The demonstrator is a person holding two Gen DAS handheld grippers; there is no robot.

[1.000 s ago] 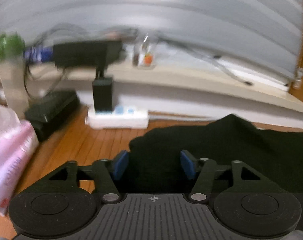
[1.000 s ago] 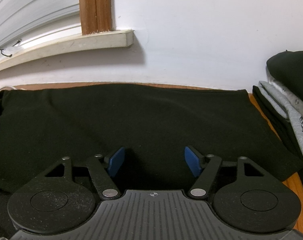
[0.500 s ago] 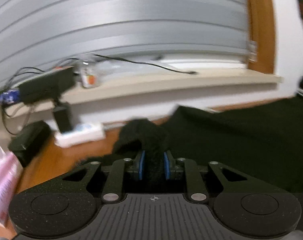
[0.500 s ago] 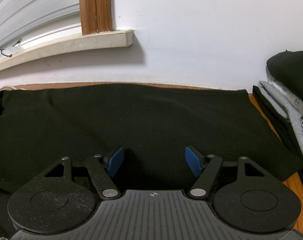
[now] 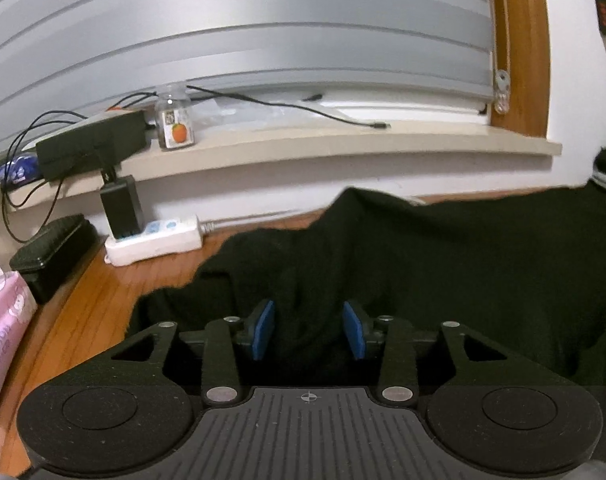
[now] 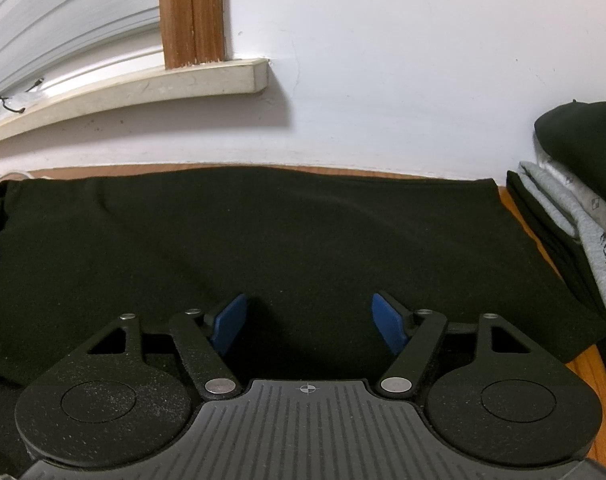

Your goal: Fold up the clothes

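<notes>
Your left gripper, jaws just reopened and clear of the soft, limp black garment bunched right of the power strip, and your right gripper, open above its flat part, should both pinch edges, I judge.

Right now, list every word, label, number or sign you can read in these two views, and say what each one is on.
"COTTON": on the side of the pink tissue pack; the smaller print below it is too blurred to read.
Jar on the window ledge: a label with an orange picture and a square code, no legible words.
Grey shirt in the pile: a dark print, unreadable.
Red glowing marks at the top corner: too blurred to read.
</notes>
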